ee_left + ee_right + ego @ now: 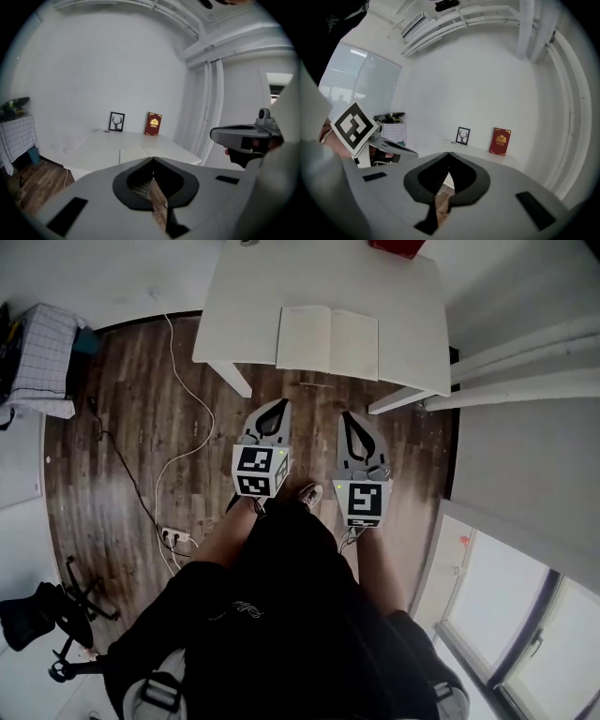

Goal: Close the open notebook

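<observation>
An open notebook (327, 339) with blank cream pages lies flat near the front edge of the white table (244, 306); the left gripper view shows the notebook (136, 153) just past the jaws. My left gripper (284, 405) is shut, its tips meeting, held over the floor short of the table's front edge. Beside it my right gripper (347, 417) is shut too, also short of the table. Nothing is between either pair of jaws. In the left gripper view the left gripper (153, 159) points at the table; the right gripper (448, 153) does the same in its own view.
A red book (153, 124) and a framed deer picture (116, 121) stand against the wall at the table's back. White cables and a power strip (175, 537) lie on the wood floor at left. A checked-cloth stand (42, 357) is far left, white pipes (525, 362) at right.
</observation>
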`<action>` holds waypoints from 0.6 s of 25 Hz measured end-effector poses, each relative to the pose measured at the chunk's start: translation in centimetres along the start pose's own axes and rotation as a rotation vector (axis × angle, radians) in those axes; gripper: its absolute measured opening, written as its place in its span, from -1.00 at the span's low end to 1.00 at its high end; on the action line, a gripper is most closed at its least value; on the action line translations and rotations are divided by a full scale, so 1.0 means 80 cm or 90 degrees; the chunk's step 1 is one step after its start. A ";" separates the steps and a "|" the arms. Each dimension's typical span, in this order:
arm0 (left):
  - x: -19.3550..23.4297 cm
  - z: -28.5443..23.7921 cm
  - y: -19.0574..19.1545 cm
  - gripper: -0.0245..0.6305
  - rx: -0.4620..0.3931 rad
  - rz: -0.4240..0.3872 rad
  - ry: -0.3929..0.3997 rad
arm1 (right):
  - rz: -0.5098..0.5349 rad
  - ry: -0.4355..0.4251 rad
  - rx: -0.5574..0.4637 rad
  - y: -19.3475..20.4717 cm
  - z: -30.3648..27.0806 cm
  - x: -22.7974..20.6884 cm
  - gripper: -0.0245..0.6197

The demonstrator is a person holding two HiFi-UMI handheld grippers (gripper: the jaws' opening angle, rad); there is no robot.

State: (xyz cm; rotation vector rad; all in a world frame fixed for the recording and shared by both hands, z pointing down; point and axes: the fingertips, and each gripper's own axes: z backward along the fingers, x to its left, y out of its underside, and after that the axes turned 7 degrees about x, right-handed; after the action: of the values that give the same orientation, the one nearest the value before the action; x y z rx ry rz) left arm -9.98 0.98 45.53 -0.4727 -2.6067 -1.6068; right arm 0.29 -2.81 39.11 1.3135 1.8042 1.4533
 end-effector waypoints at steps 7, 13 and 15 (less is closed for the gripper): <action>0.053 -0.065 0.021 -0.92 0.005 0.086 -0.045 | -0.010 -0.052 0.035 0.019 -0.066 0.000 -0.85; 0.093 -0.115 0.054 -0.91 -0.007 0.250 -0.047 | 0.004 -0.091 0.084 0.037 -0.098 0.002 -0.85; 0.104 -0.125 0.063 -0.91 -0.019 0.295 -0.038 | 0.006 -0.094 0.089 0.038 -0.107 0.003 -0.85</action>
State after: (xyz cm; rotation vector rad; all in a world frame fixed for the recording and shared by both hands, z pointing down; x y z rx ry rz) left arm -17.71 -3.75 56.14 -1.0481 -2.2764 -1.4890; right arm -5.69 -6.71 44.79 1.4597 1.8302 1.2192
